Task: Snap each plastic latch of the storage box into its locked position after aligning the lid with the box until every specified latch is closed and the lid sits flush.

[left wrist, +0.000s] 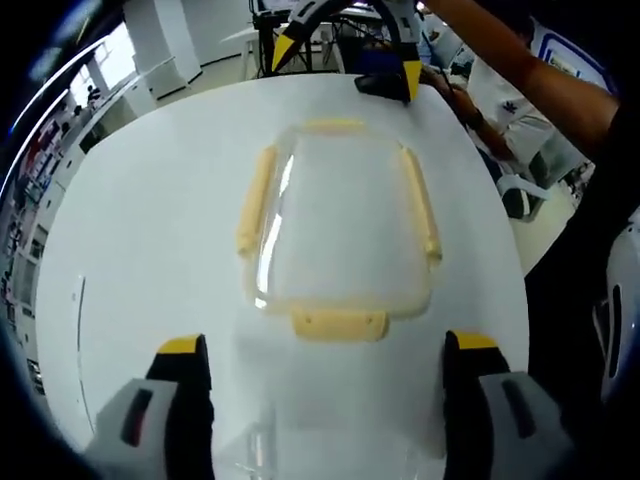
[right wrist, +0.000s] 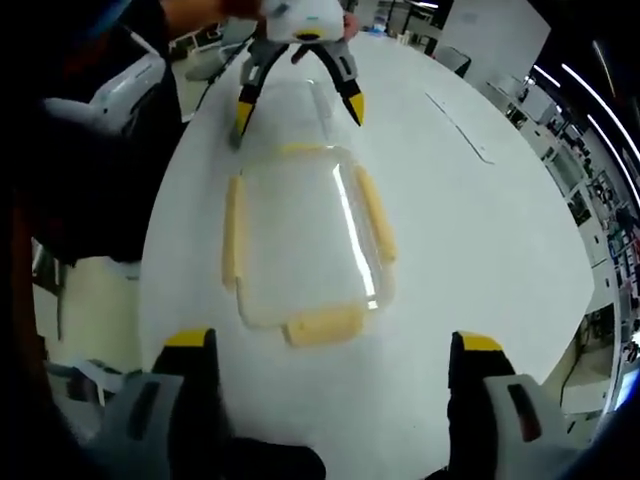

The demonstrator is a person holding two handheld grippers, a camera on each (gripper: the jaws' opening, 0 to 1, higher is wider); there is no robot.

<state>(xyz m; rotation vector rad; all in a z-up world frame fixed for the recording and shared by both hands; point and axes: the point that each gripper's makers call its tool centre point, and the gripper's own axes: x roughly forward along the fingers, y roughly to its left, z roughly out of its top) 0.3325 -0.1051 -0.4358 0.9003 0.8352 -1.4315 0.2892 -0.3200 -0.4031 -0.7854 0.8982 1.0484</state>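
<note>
So there's a big glossy white table with a rounded edge [left wrist: 150,170], and sitting flat on it is a clear rectangular plastic storage box [left wrist: 340,225] with pale yellow latches on all four sides [right wrist: 300,235]. Lid's on, table reflects overhead lights.

Both views face each other across the lid [left wrist: 340,235] (shared, near).
</note>
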